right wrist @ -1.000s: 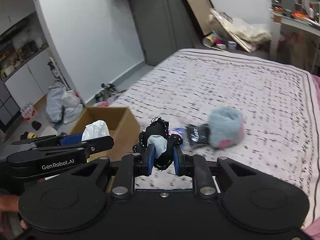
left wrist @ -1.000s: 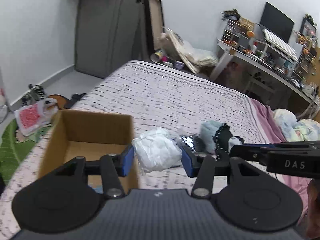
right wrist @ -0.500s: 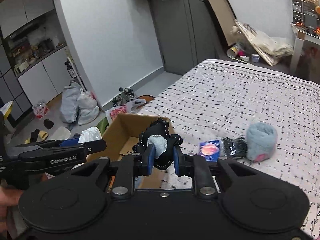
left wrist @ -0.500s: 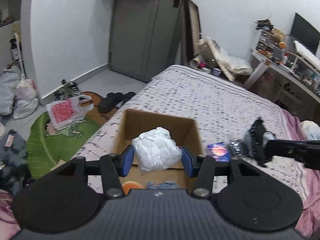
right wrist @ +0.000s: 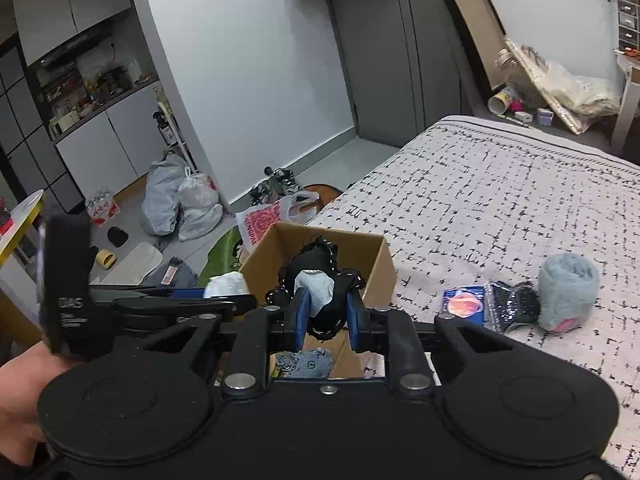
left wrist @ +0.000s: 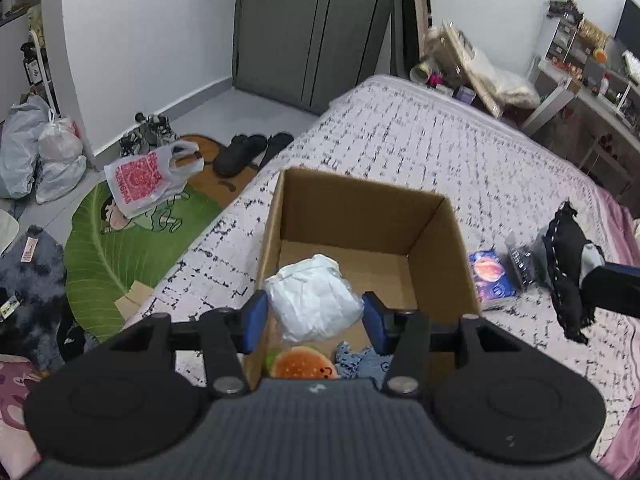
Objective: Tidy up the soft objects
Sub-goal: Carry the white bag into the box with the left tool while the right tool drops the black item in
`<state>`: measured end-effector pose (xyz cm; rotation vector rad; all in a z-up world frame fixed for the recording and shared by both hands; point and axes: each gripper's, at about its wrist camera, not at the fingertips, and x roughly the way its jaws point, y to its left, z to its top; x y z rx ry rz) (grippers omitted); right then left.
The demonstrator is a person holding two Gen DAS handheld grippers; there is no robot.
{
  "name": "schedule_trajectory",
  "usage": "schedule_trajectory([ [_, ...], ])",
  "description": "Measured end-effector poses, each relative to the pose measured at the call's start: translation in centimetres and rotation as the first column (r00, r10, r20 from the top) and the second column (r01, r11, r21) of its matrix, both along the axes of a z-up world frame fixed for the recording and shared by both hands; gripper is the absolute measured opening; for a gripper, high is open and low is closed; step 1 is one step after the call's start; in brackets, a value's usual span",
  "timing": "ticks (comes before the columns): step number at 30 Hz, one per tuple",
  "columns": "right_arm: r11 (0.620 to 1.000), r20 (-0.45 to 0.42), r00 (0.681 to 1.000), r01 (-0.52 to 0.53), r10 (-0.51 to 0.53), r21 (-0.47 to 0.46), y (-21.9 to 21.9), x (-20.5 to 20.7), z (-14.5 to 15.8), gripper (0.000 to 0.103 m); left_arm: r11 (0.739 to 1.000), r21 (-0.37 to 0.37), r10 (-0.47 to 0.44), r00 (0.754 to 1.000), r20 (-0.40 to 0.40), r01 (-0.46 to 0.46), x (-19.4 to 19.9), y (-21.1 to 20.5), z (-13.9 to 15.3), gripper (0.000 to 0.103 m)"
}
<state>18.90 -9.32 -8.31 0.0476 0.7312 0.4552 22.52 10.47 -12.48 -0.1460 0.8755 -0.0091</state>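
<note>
My left gripper is shut on a crumpled white soft bundle and holds it over the near end of the open cardboard box on the bed. A burger plush and a blue-grey cloth lie inside the box. My right gripper is shut on a black lace-trimmed item with a pale patch, held beside the box's right side; this item also shows in the left wrist view. A fluffy grey-blue roll lies on the bed.
A blue packet with an orange picture and a dark clear-wrapped packet lie on the bed right of the box. The floor left of the bed holds a green leaf rug, plastic bags and black slippers.
Both grippers have swung left from the middle of the bed to the box, each still holding its item. The white bundle now hangs over the box.
</note>
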Motion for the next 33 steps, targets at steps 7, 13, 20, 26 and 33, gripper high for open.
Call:
schedule_trajectory([
  [7,1.000,-0.028,1.000,-0.007,0.007,0.019,-0.4,0.8,-0.9,0.020,0.997,0.061,-0.035,0.997,-0.066,0.039,2.0,-2.1,-1.5,0.050],
  [13,1.000,-0.056,0.998,0.003,-0.001,0.025,-1.4,1.5,-1.8,0.020,0.994,0.105,-0.008,0.991,-0.134,0.022,3.3,-3.3,-3.4,0.051],
  [20,1.000,-0.069,0.998,-0.014,0.015,0.024,-1.7,3.0,-2.3,0.020,0.996,0.087,0.021,0.995,-0.096,-0.012,2.2,-4.3,-3.1,0.065],
  [26,0.999,-0.084,0.996,-0.037,0.039,0.024,-1.4,4.1,-2.8,0.020,0.997,0.037,0.076,0.996,-0.045,-0.074,0.2,-3.5,-1.7,0.066],
  [33,0.995,-0.127,0.987,-0.096,0.097,0.007,0.4,5.6,-3.8,0.020,0.983,-0.018,0.182,0.980,0.078,-0.181,-2.8,-1.9,1.2,0.077],
])
